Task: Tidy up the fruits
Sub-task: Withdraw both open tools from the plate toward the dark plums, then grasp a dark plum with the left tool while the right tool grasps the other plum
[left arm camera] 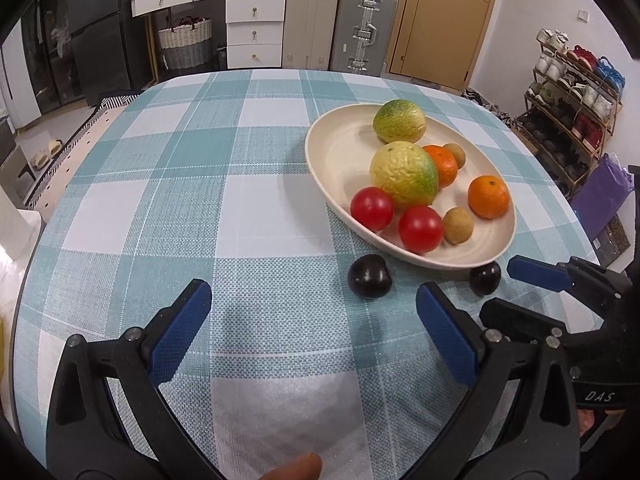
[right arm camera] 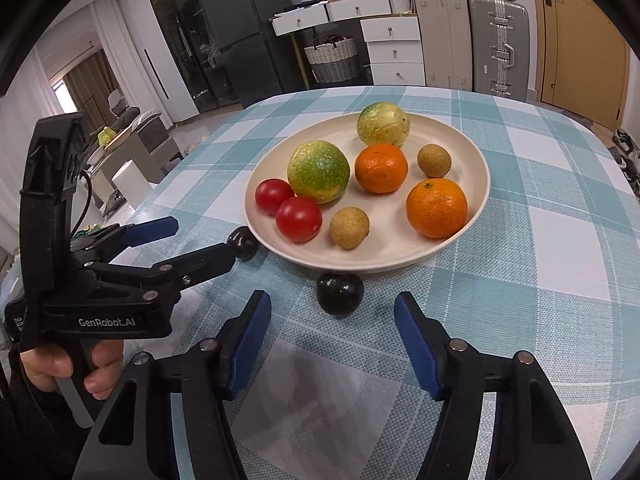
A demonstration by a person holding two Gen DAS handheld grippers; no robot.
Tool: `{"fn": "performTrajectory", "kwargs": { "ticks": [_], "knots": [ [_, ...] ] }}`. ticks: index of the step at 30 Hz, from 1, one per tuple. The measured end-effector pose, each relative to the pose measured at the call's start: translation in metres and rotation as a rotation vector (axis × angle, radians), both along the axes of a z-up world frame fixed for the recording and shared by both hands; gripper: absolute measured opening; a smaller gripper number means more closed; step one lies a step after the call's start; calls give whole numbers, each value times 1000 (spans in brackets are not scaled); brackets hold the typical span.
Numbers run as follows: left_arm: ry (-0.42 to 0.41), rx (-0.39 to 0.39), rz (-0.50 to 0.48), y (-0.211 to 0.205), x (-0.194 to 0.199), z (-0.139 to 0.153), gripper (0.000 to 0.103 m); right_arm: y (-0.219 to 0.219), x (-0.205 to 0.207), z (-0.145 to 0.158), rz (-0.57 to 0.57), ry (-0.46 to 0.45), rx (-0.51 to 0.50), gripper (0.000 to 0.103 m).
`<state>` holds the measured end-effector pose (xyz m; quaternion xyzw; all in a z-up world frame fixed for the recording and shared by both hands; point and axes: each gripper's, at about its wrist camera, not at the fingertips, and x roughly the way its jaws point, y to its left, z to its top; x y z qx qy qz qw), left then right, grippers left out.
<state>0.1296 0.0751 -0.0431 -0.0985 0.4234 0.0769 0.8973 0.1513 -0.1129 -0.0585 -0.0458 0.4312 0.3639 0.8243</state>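
Note:
A cream plate (left arm camera: pixel 340 148) (right arm camera: pixel 460 144) holds two green-yellow melons, two oranges, two red tomatoes and two small brown fruits. Two dark plums lie on the cloth beside its near rim. One plum (left arm camera: pixel 369 276) (right arm camera: pixel 242 243) lies just ahead of my open left gripper (left arm camera: pixel 312 300) (right arm camera: pixel 192 240), a little right of its middle. The other plum (left arm camera: pixel 485 278) (right arm camera: pixel 340 289) lies just ahead of my open right gripper (right arm camera: pixel 332 308), near its middle, touching the plate's rim. Both grippers are empty.
The table (left arm camera: pixel 180 200) has a teal and white checked cloth. Behind it stand white drawers (left arm camera: pixel 254 36), a woven basket (left arm camera: pixel 186 42), two suitcases (left arm camera: pixel 362 26) and a door. A shoe rack (left arm camera: pixel 572 92) stands at the right.

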Motion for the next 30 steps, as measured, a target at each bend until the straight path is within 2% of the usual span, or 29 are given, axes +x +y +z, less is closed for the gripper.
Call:
{"fn": "performTrajectory", "kwargs": {
  "ticks": [2,15,26,30],
  "knots": [
    [4,-1,1,1,1,-2,102,2,1,-1,8,7,1,57],
    [18,-5,-27,-2,5,-7,96,6,5,-3,11,9,7,50],
    [26,0,-71,-11,11,-8,67,6,5,-3,12,5,6,48],
    [24,-1,-85,-14,12,-8,60,4,7,-4,6,6,6,48]
  ]
}}
